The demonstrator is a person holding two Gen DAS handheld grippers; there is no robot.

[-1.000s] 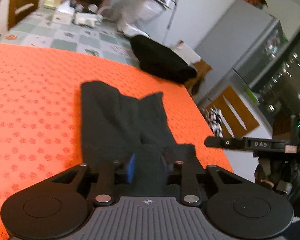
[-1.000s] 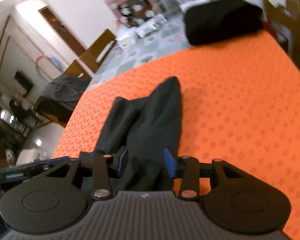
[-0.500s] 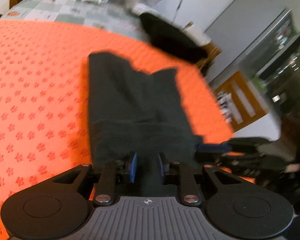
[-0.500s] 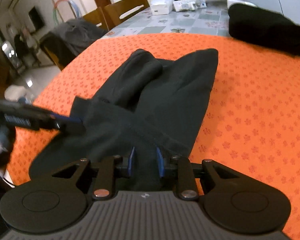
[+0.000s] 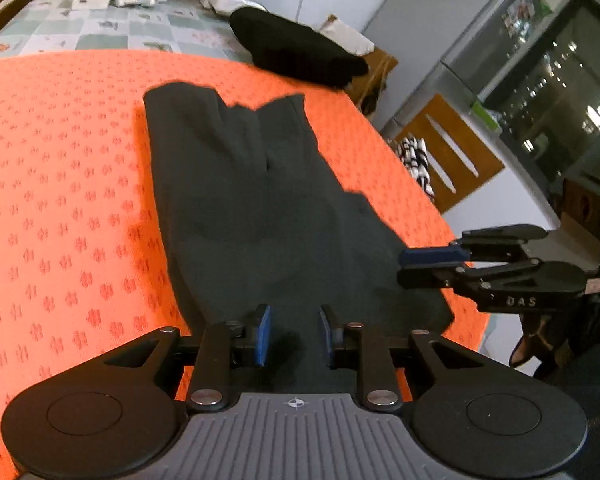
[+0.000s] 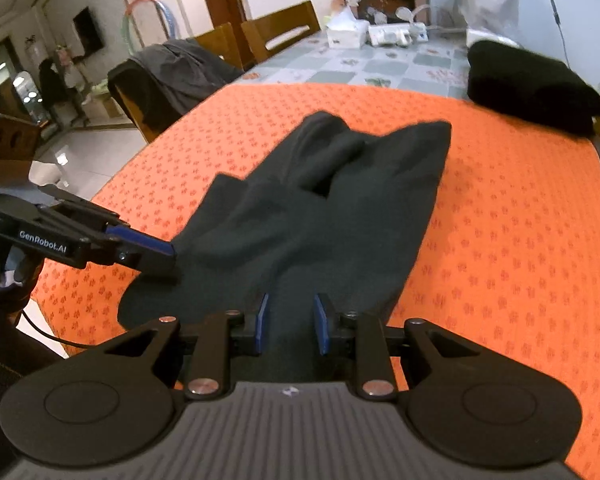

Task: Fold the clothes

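Lying lengthwise on the orange cloth [image 5: 60, 184], the dark trousers [image 5: 260, 208] are showing legs partly overlapped, waistband nearest. Left gripper [image 5: 294, 336] and right gripper [image 6: 289, 322] are spread, straddling that edge without pinching. Fold stage is looking intermediate; fabric layers underneath are hidden.

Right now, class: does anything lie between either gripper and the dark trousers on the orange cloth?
Nothing visible does. The left gripper and right gripper both sit at the near edge of the trousers.
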